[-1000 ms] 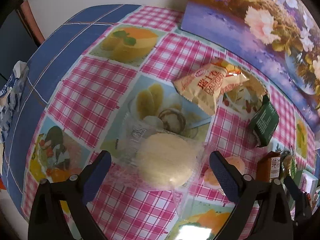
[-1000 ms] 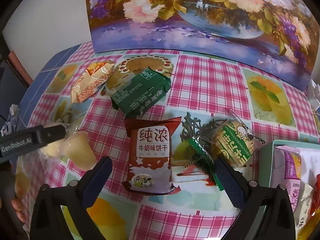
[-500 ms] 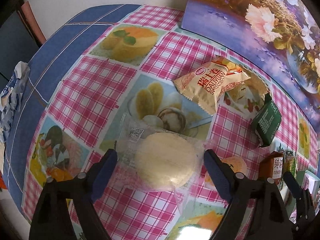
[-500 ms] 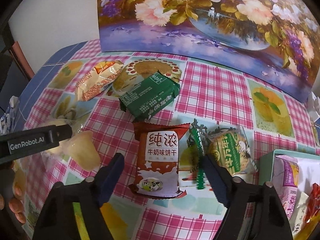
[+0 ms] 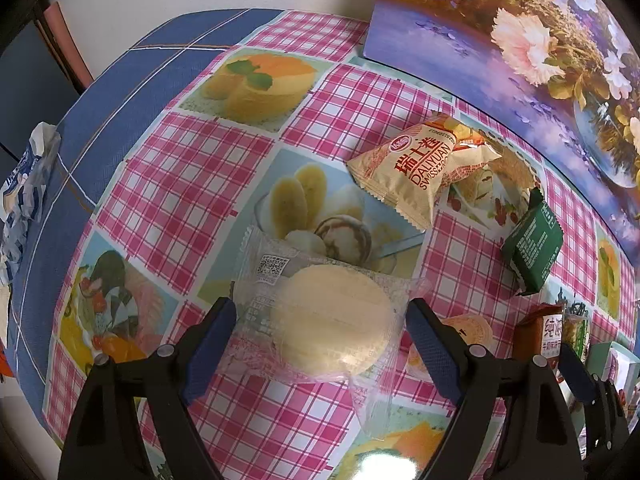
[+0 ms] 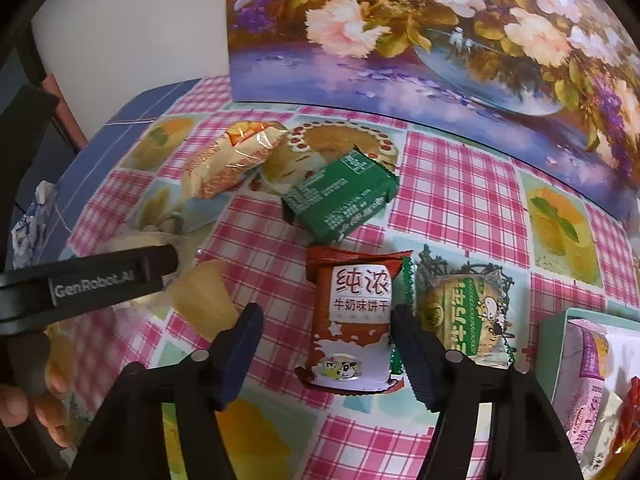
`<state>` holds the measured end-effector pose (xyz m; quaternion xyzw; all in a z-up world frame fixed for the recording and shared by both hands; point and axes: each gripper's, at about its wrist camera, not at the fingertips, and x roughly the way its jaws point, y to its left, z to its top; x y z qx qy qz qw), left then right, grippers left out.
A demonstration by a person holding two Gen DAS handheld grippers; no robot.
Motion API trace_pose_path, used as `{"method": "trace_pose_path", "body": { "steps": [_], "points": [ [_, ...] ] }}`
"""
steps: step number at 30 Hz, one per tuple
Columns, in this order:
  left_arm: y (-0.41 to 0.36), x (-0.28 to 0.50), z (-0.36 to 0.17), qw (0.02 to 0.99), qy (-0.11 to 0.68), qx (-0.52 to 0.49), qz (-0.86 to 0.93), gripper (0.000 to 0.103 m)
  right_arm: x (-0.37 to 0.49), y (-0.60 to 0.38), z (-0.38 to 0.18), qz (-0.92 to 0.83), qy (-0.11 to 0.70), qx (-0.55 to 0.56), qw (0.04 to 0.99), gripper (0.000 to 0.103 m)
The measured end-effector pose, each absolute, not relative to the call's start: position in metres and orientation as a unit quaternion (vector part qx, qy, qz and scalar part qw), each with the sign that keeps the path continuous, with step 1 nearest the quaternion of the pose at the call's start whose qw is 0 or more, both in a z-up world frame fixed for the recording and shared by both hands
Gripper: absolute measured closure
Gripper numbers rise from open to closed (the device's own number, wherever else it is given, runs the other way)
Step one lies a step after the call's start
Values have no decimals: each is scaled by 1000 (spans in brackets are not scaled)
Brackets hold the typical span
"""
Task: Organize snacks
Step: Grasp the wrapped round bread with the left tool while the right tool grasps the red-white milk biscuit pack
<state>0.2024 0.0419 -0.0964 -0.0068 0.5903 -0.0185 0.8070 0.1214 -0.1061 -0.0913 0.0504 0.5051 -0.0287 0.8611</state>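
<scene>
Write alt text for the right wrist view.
The right gripper, jaws closing, straddles a red-brown milk biscuit packet on a pink checked tablecloth, with a gap at its left pad. A green packet lies behind; the left gripper enters from the left.

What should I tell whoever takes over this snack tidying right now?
Left gripper: jaws have just been closing around the clear-wrapped round cake, pads at its wrapper edges; whether they press, I cannot tell.
Right gripper: jaws have just been closing astride the red biscuit pack, not yet gripping.
Done: a few snacks sit in the teal box.
Left: those two, plus the beige roll pack, green pack, jelly cup and cracker pack, all on the tablecloth.
</scene>
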Motion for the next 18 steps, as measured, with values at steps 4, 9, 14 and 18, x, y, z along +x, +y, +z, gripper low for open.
{"method": "trace_pose_path", "body": {
  "steps": [4, 9, 14, 18],
  "points": [
    [42, 203, -97, 807, 590, -8, -18, 15, 122, -106, -96, -30, 510, 50, 858, 40],
    [40, 203, -100, 806, 591, 0, -17, 15, 123, -112, -105, -36, 517, 55, 853, 45],
    [38, 202, -103, 805, 593, 18, -12, 15, 122, -111, -105, -40, 512, 46, 857, 46],
    [39, 201, -103, 806, 591, 20, -9, 15, 122, -109, -106, -45, 510, 34, 858, 48]
  ]
}}
